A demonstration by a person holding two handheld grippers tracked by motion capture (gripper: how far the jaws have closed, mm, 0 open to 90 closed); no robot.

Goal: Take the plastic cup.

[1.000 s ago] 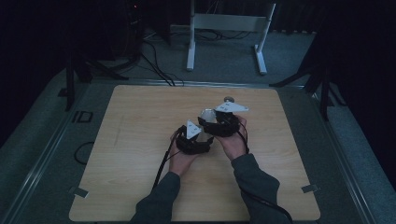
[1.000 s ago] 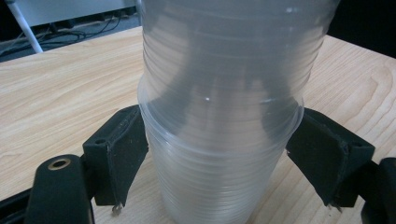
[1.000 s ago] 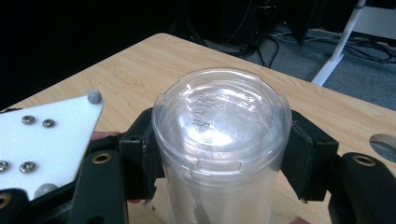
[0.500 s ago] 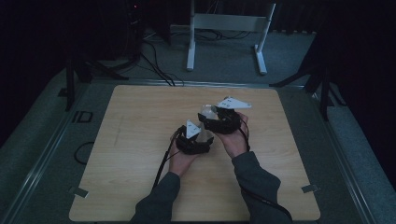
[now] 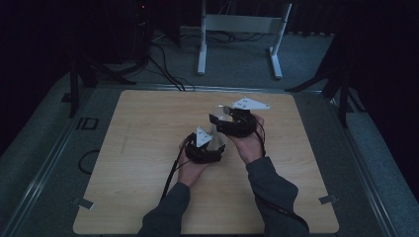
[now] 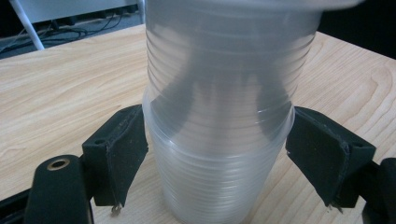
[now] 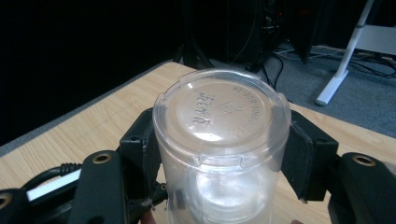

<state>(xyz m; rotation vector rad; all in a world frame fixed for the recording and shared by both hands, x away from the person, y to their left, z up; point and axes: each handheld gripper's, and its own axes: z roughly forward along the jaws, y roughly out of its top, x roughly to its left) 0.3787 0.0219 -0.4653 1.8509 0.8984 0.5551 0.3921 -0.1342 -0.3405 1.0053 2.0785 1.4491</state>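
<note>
Pale wood makes up the worktop [image 5: 148, 148], a broad board on grey carpet in a dim room, with a white stand [image 5: 237, 29] and loose cables beyond its far edge. Near the middle of it a person's two hands work close together, sleeves coming in from below. The left gripper [image 6: 217, 161] is low, just off the board, its jaws set fairly wide and both pads pressed against the ribbed wall of a stack [image 6: 219, 140] of clear plastic cups, which stands inverted with its wide end down by the wood and its long axis upright. The right gripper [image 7: 219, 154] sits higher and a little farther out, in the high view up and to the right of the left one [image 5: 210, 148]; its jaws are closed partway onto the top cup [image 7: 222, 135], one pad on each side just below the flat moulded base, which faces up toward that camera. So the held cup lies directly above the held stack, on the same vertical line (the nesting is plain in the left gripper view, where a wider sleeve overlaps the narrower one). By my reading the step in hand is pulling the top cup off, and that calls for a straight upward draw along this axis while the left gripper anchors the rest; any sideways tilt could bind the cups or drag a second one along.
</note>
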